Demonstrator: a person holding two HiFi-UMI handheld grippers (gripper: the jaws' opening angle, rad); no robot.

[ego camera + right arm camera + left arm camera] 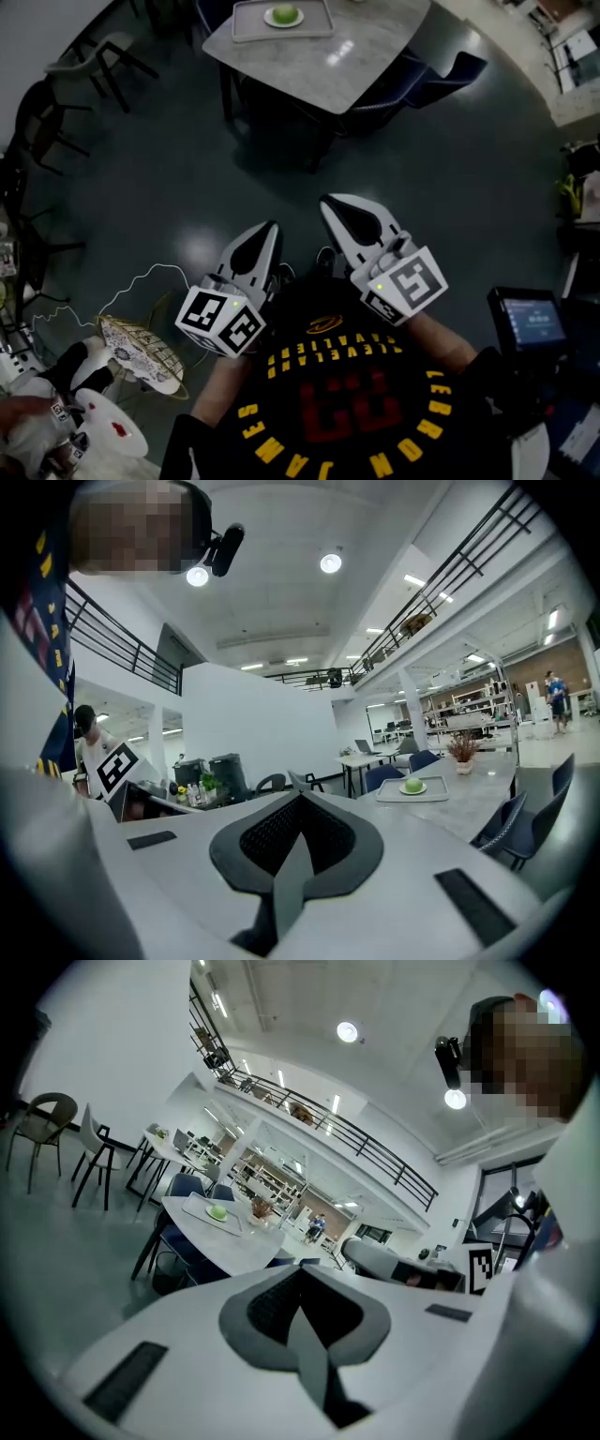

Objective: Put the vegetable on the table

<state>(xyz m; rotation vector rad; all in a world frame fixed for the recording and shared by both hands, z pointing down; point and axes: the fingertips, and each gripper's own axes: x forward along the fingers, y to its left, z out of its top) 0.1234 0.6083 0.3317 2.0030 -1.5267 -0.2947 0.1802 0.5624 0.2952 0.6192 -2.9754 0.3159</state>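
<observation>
A round green vegetable [284,14] rests on a small white plate inside a grey tray [246,21] on the marble table [337,58] far ahead. It also shows small in the left gripper view [218,1211] and the right gripper view [412,786]. My left gripper [271,228] and right gripper [327,202] are held close to the person's chest, over the dark floor, well short of the table. Both are shut with nothing between the jaws.
Dark blue chairs [441,80] stand around the table. Black chairs [66,103] line the left wall. A wire basket [141,352] and a white cable lie on the floor at lower left. A device with a screen [530,323] stands at the right.
</observation>
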